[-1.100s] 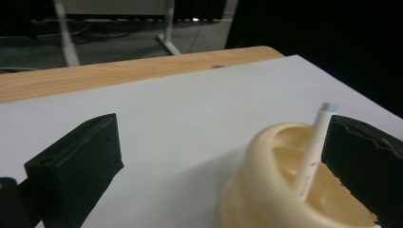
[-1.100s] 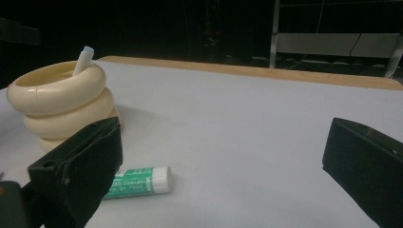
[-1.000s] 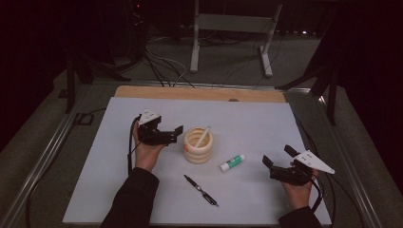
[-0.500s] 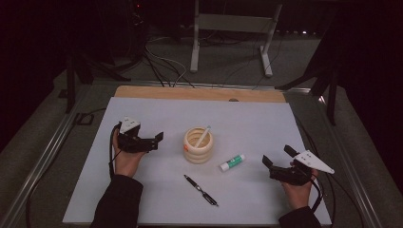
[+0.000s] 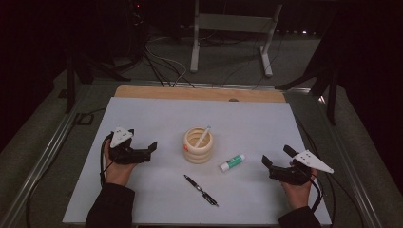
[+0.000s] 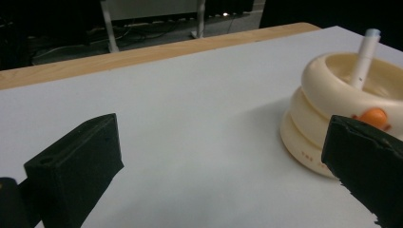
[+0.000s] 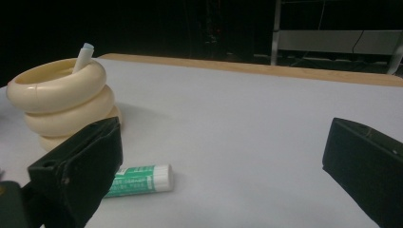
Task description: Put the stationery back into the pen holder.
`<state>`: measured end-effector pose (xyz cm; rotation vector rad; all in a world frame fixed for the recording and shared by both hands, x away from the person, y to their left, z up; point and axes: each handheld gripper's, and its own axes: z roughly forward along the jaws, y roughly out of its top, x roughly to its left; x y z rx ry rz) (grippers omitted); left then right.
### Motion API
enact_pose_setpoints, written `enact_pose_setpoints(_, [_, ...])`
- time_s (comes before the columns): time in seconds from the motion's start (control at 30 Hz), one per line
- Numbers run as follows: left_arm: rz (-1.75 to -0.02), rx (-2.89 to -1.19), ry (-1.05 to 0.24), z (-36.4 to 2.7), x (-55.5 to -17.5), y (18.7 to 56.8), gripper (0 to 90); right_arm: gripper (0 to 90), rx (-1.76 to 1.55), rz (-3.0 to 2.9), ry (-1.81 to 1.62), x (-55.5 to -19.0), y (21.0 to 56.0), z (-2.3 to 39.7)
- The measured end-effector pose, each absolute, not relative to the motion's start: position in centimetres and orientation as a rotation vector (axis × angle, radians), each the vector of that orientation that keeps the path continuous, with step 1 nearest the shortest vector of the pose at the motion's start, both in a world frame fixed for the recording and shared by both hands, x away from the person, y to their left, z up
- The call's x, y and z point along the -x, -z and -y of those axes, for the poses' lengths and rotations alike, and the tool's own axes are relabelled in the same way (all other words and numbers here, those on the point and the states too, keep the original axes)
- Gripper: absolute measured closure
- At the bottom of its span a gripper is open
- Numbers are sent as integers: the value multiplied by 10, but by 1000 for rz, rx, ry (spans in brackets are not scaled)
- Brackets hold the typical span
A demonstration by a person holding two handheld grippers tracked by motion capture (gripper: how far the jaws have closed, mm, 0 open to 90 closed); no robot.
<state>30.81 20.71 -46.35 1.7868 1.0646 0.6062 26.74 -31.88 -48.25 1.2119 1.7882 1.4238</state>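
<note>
Glue stick (image 5: 232,163), green-labelled with a white cap, lies on its side on the white desk (image 5: 266,118) right of centre, between the cream ringed pen holder (image 5: 198,146) and the right gripper (image 5: 274,167). A white marker (image 5: 202,136) leans in that holder; a black pen (image 5: 201,190) lies nearer the front edge. The right gripper rests near the front right corner, jaws wide apart and empty. The left gripper (image 5: 146,152), toward the left edge, also stands spread wide, holding nothing. Being round, the stick could roll away if one jaw nudges it first, and a careless reach might tip the light holder.
</note>
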Motion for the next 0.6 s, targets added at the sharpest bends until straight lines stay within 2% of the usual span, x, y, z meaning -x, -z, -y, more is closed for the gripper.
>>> enact_pose_setpoints(0.6, [-1049,-1765,-661,-229,-282,465,0,2,-1221,-1795,-1425,-269,482,320])
